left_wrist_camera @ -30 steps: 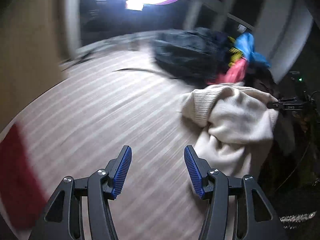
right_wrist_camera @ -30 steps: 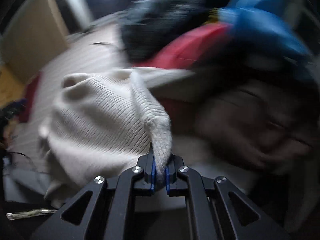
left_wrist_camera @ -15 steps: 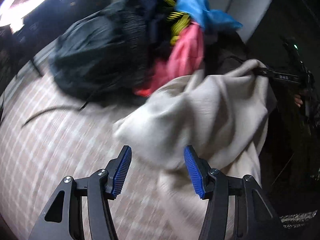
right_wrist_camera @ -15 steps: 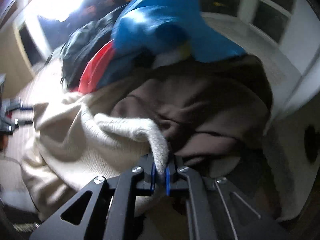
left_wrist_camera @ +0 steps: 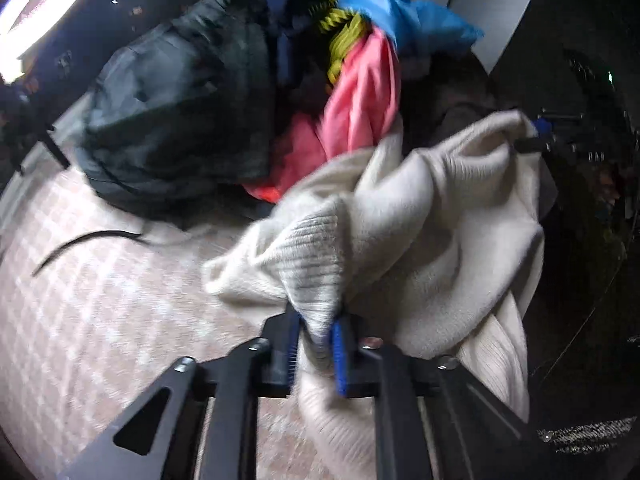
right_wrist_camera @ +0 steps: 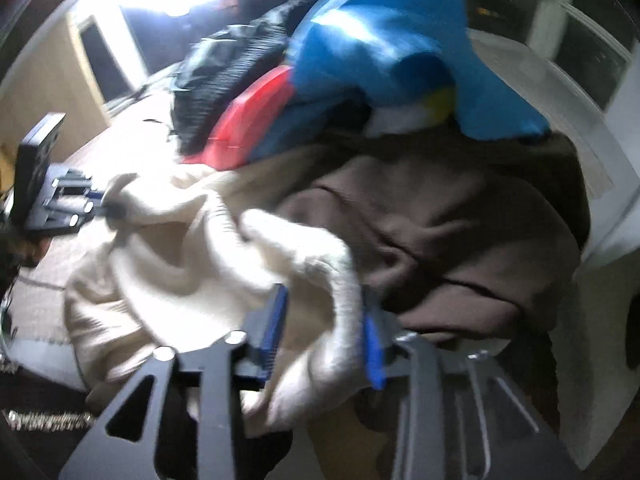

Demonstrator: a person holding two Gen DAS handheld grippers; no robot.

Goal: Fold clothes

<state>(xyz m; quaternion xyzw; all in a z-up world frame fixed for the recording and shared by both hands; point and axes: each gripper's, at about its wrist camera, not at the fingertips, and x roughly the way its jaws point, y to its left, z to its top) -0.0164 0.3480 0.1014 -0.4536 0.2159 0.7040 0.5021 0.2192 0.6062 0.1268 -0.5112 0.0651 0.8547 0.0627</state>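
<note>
Sweater (left_wrist_camera: 420,216) is hanging bunched between the two grippers, cream and ribbed, draping down over the checked tablecloth (left_wrist_camera: 88,312) at the table's near edge. The left gripper (left_wrist_camera: 316,344) is clamping a ribbed fold of it, its blue pads (left_wrist_camera: 338,356) pressing in tight on either side of the knit. Off to the far side of the same cloth, the right gripper (left_wrist_camera: 536,140) is showing as a dark tip at the sweater's upper corner. From the right wrist view, the right gripper (right_wrist_camera: 324,332) is standing with its blue pads (right_wrist_camera: 372,352) parted wider than the strip of cream knit running between them, so whether it is truly pinching the cloth or just letting it trail through is hard to tell in the blur. The left gripper (right_wrist_camera: 72,204) is appearing there too, at the sweater's (right_wrist_camera: 180,240) far left corner. Behind the sweater a heap of clothes is piling up: a dark jacket (left_wrist_camera: 176,120), a pink garment (left_wrist_camera: 360,104), a blue one (right_wrist_camera: 392,52) on top, and a brown one (right_wrist_camera: 460,232) lying just beside the right gripper
</note>
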